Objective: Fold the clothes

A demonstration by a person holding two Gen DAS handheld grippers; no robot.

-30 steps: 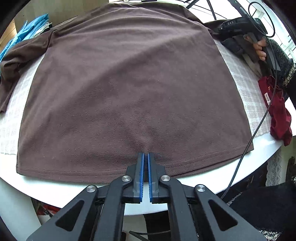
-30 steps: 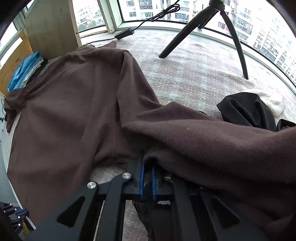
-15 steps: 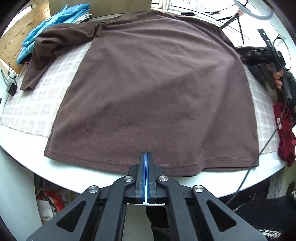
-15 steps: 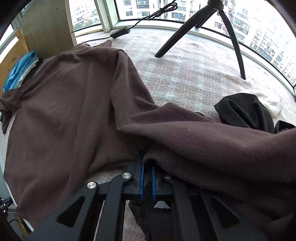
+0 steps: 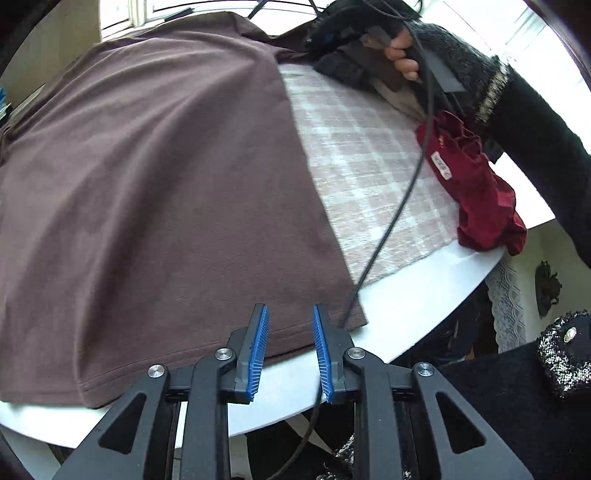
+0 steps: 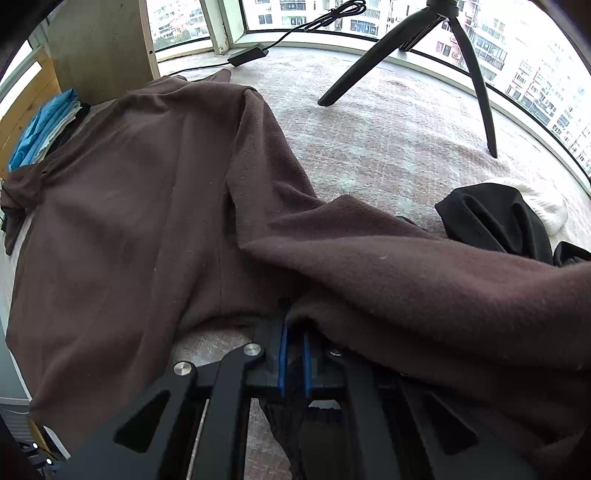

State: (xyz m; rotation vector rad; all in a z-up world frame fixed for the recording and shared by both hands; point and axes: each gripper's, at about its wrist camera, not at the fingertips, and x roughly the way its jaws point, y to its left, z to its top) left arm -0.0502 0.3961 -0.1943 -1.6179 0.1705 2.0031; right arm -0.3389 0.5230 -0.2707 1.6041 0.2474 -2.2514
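Left wrist view: behind the left claw [image 5: 290,347], steeply down and forward, close over the near table [image 5: 406,317] edge and the brown garment [image 5: 166,184] hem.
Right wrist view: behind the right claw [image 6: 293,354], steeply down, very near the cloth; windows [image 6: 295,11] and tripod [image 6: 461,55] beyond.
Shared: the same brown garment; right hand [image 5: 402,55] with its tool at top of left view.

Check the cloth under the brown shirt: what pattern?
Pink-and-white plaid cloth, clearest in the left wrist view.

Black gripper [image 5: 290,312], blue ribbed pads [image 5: 258,347], silver screws; dark knit sleeve [image 5: 517,110].
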